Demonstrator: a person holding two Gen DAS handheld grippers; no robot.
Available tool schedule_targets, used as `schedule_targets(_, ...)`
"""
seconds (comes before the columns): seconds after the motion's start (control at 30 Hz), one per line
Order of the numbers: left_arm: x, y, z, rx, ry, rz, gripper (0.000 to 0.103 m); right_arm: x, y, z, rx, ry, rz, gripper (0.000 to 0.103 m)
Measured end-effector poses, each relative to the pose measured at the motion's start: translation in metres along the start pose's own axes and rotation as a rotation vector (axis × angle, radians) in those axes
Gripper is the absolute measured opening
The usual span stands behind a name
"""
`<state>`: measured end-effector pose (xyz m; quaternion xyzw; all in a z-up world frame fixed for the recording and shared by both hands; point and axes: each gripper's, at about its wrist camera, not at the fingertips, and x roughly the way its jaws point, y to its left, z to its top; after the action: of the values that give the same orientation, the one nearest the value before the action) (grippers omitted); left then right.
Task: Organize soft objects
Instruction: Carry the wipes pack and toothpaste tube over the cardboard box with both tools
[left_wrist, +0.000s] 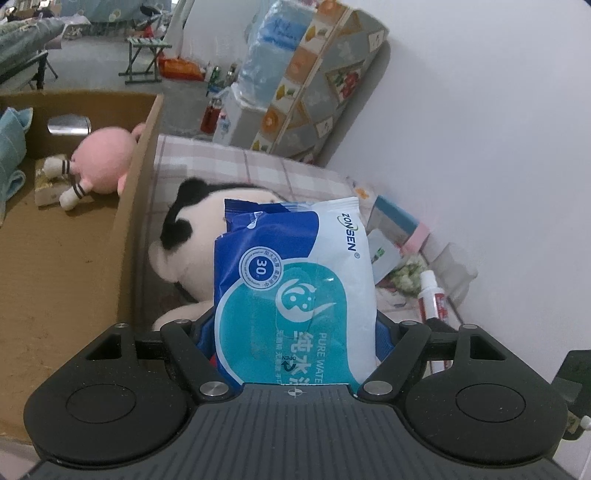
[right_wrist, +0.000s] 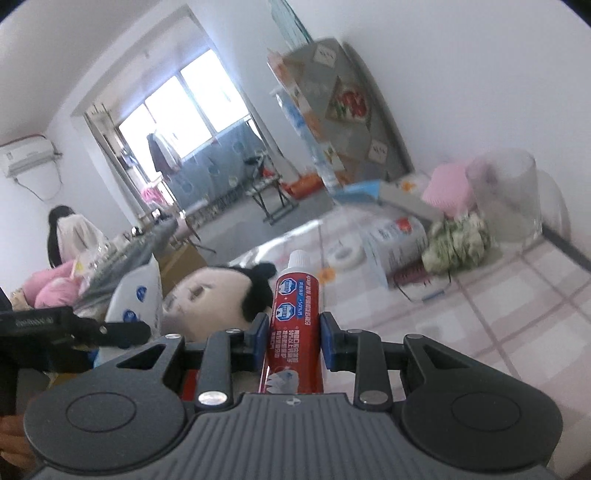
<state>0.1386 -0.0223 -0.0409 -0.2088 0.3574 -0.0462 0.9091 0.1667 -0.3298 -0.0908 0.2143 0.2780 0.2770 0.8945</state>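
My left gripper (left_wrist: 293, 332) is shut on a blue and white wet wipes pack (left_wrist: 295, 280), held upright above the table beside the cardboard box (left_wrist: 127, 206). Behind the pack lies a black and white panda plush (left_wrist: 192, 240) on the checked tablecloth. Inside the box lie a pink plush doll (left_wrist: 105, 158) and a teal towel (left_wrist: 11, 147). My right gripper (right_wrist: 293, 332) is shut on a red toothpaste tube (right_wrist: 295, 314), cap pointing up. The panda plush (right_wrist: 218, 295) and the wipes pack (right_wrist: 138, 295) show to its left.
At the table's far right by the wall stand a clear glass container (right_wrist: 506, 195), a pink item (right_wrist: 448, 188), a green-white floral cloth (right_wrist: 458, 240), a white bag (right_wrist: 395, 236) and a tape roll (right_wrist: 345, 254). A patterned mattress (left_wrist: 325, 77) leans on the wall.
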Motion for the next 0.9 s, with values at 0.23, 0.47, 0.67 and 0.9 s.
schedule_targets(0.23,-0.038,0.000,0.004,-0.013,-0.083,-0.026,0.075,-0.015,0.030,0.016,-0.044,-0.062,0.059,0.032)
schedule_targets(0.47,-0.097,0.024,0.011,-0.047,-0.201,-0.046,0.075,-0.010,0.075,0.033,-0.082,-0.079,0.156,0.032)
schedule_targets(0.67,-0.144,0.064,0.026,-0.093,-0.290,0.011,0.075,0.014,0.127,0.048,-0.105,-0.064,0.270,0.032)
schedule_targets(0.9,-0.173,0.118,0.049,-0.112,-0.311,0.141,0.075,0.068,0.199,0.061,-0.083,0.022,0.441,0.032)
